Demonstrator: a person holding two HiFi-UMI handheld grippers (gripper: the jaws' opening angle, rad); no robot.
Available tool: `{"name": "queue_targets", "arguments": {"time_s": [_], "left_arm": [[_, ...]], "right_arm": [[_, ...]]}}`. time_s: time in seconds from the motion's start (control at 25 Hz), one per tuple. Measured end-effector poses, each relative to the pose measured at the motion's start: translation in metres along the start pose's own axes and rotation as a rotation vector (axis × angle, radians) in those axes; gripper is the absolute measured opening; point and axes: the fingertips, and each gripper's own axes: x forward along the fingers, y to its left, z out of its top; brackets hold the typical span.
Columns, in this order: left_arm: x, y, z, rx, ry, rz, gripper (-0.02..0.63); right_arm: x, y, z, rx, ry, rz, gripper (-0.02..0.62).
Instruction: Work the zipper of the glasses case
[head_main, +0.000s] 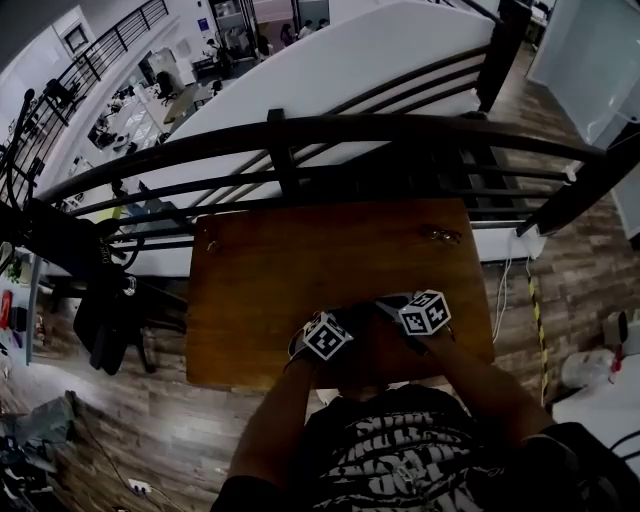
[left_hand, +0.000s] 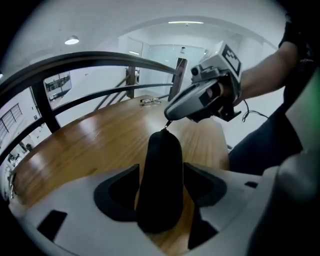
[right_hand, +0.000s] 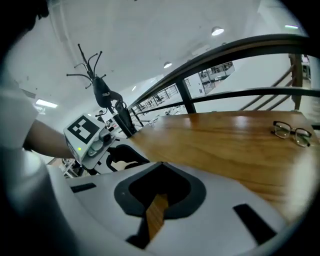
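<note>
Wood, warm brown, makes the tabletop, and both grippers sit at its near edge. Farther back a pair of glasses lies on the table. Behind it runs a dark metal railing, with a bright open hall beyond. Plank floor surrounds the table. The left gripper clamps the black glasses case, which reaches out past its jaws. At the case's far tip, the right gripper has its jaws pinched together on the zipper pull.
</note>
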Motion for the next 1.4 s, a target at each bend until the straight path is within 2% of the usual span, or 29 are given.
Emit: {"name": "queue_targets", "arguments": {"time_s": [0.08, 0.2, 0.32, 0.36, 0.44, 0.52, 0.64, 0.76, 0.84, 0.92, 0.96, 1.04, 1.2, 1.4], "left_arm": [[0.005, 0.007, -0.002, -0.005, 0.021, 0.031, 0.264], [-0.004, 0.018, 0.008, -0.021, -0.011, 0.085, 0.275], [-0.024, 0.033, 0.021, -0.059, -0.089, 0.147, 0.275], [-0.033, 0.038, 0.026, -0.074, -0.120, 0.173, 0.275], [-0.055, 0.046, 0.042, -0.106, -0.197, 0.239, 0.275], [-0.086, 0.050, 0.067, -0.149, -0.310, 0.303, 0.275], [-0.143, 0.051, 0.111, -0.234, -0.539, 0.387, 0.273], [-0.208, 0.047, 0.154, -0.261, -0.738, 0.525, 0.256], [-0.245, 0.041, 0.177, -0.243, -0.828, 0.610, 0.108], [-0.267, 0.030, 0.194, -0.206, -0.891, 0.649, 0.029], [-0.274, 0.025, 0.201, -0.182, -0.911, 0.664, 0.017], [-0.280, 0.023, 0.206, -0.153, -0.920, 0.697, 0.006], [-0.278, 0.026, 0.196, -0.175, -0.885, 0.722, 0.006], [-0.283, 0.031, 0.184, -0.197, -0.881, 0.738, 0.006]], "right_arm": [[0.006, -0.011, -0.007, -0.004, 0.038, -0.060, -0.002], [0.009, -0.033, -0.014, 0.041, 0.064, -0.136, -0.002], [0.011, -0.034, -0.016, 0.027, 0.077, -0.134, 0.002], [0.011, -0.030, -0.013, 0.008, 0.075, -0.123, 0.010], [0.004, -0.024, -0.002, -0.030, 0.044, -0.118, 0.092], [-0.013, -0.016, 0.022, -0.078, -0.043, -0.140, 0.103], [-0.053, 0.010, 0.084, -0.179, -0.276, -0.178, 0.103], [-0.099, 0.055, 0.151, -0.317, -0.498, -0.202, 0.103], [-0.125, 0.085, 0.187, -0.405, -0.599, -0.229, 0.101], [-0.144, 0.104, 0.210, -0.454, -0.673, -0.257, 0.074], [-0.151, 0.109, 0.217, -0.462, -0.700, -0.264, 0.034], [-0.158, 0.112, 0.224, -0.464, -0.728, -0.268, 0.002], [-0.155, 0.108, 0.220, -0.460, -0.701, -0.276, -0.002], [-0.148, 0.108, 0.215, -0.468, -0.671, -0.282, -0.002]]}}
